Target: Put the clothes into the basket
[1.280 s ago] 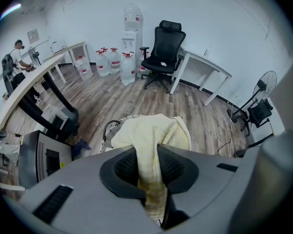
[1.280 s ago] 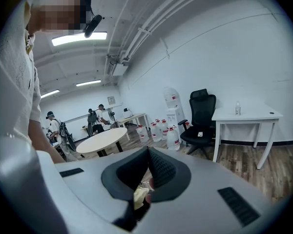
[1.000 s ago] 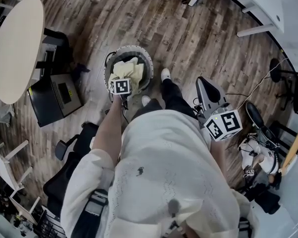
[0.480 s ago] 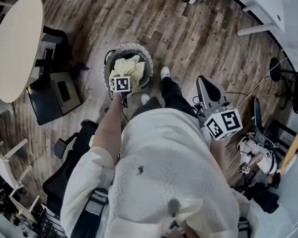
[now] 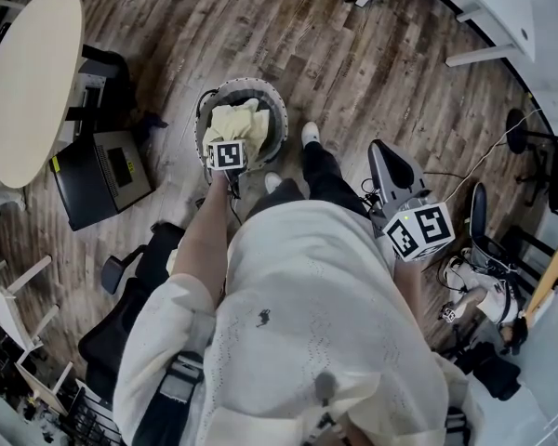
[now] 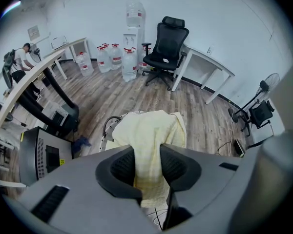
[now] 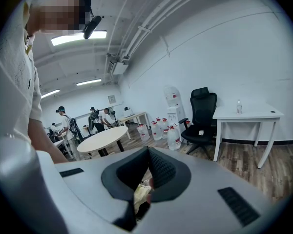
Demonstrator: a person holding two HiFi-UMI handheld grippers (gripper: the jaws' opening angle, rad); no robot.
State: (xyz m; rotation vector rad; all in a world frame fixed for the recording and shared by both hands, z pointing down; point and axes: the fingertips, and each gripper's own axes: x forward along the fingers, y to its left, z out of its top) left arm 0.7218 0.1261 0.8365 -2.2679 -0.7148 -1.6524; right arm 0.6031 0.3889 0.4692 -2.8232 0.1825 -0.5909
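Hanging over the basket (image 5: 277, 117) on the wood floor (image 5: 353, 72), the left gripper (image 6: 147, 152) points steeply down with the yellow cloth (image 6: 151, 128) running between its jaws. The jaws have just been easing apart to a narrow gap. The fabric fills that gap and touches both pads. Beyond them the cloth lies heaped in the basket and drapes over its rim. The right gripper (image 7: 147, 154) is held at the person's side, well apart from the basket, with its jaws closed together at the tips. Each gripper's cube bears black-and-white square markers, which are patterns and not letters. Across the room, water jugs (image 6: 129, 62) beside a dispenser (image 6: 133, 30) carry red labels whose print is too small to read. The same goes for a yellow sticker (image 6: 22, 136) on the dark computer case (image 6: 39, 155).
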